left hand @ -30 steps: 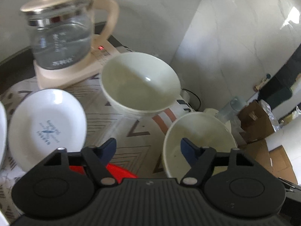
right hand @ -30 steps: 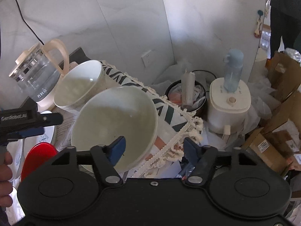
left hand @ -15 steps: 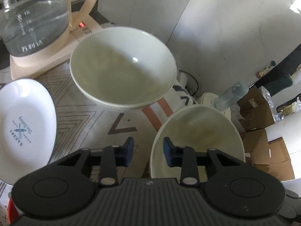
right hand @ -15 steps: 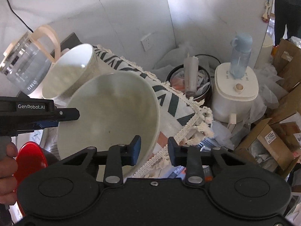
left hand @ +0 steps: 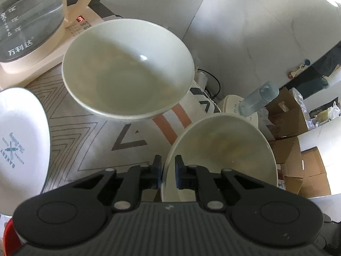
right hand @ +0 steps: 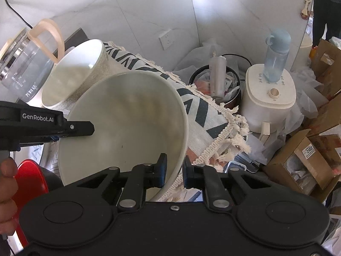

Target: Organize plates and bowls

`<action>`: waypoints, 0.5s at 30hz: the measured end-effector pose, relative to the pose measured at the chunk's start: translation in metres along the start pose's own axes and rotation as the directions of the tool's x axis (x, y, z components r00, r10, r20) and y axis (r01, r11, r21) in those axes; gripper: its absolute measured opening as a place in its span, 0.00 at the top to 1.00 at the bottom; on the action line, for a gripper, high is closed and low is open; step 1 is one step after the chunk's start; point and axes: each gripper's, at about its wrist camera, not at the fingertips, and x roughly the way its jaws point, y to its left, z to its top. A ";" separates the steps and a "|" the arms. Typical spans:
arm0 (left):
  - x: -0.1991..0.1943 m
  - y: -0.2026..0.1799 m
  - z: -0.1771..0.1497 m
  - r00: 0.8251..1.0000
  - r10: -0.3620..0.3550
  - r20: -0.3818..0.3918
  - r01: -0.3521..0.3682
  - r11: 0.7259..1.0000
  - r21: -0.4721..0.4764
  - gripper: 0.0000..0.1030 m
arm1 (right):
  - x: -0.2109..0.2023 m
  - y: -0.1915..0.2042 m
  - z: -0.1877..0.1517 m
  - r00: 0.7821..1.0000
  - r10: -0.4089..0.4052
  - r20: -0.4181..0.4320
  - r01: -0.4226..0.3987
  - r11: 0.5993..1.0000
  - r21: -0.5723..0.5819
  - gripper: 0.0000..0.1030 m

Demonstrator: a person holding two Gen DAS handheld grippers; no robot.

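Two cream bowls sit on a patterned cloth. My left gripper (left hand: 168, 173) is shut on the left rim of the near bowl (left hand: 223, 149). My right gripper (right hand: 173, 173) is shut on the right rim of the same bowl (right hand: 127, 123), which is tilted. The left gripper's body (right hand: 49, 125) shows at that bowl's left side in the right wrist view. The far bowl (left hand: 127, 68) stands behind it near the kettle; it also shows in the right wrist view (right hand: 72, 79). A white plate (left hand: 21, 140) with blue print lies at the left.
A glass kettle (left hand: 27, 21) on its cream base stands at the back left. A red plate (right hand: 29, 181) lies at the near left. The fringed cloth edge (right hand: 221, 132) marks the table's right side; beyond it are a white appliance (right hand: 270, 98) with a blue bottle and cardboard boxes (right hand: 298, 166).
Both grippers went from open to closed on opposite rims of the near bowl. The left gripper moved forward and right, and the bowl now sits tilted between them.
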 end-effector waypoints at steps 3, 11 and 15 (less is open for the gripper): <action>-0.006 0.001 -0.002 1.000 0.007 0.014 -0.007 1.000 -0.013 0.89 | -0.003 0.001 0.000 1.000 0.014 0.010 -0.014 1.000 -0.009 0.86; -0.042 -0.002 -0.009 0.996 0.027 0.089 -0.022 0.998 -0.052 0.89 | -0.022 0.010 0.002 0.997 0.066 0.039 -0.064 0.997 -0.052 0.86; -0.062 -0.001 -0.014 0.990 0.036 0.134 -0.025 0.996 -0.085 0.89 | -0.038 0.018 0.007 0.994 0.085 0.069 -0.078 0.993 -0.093 0.85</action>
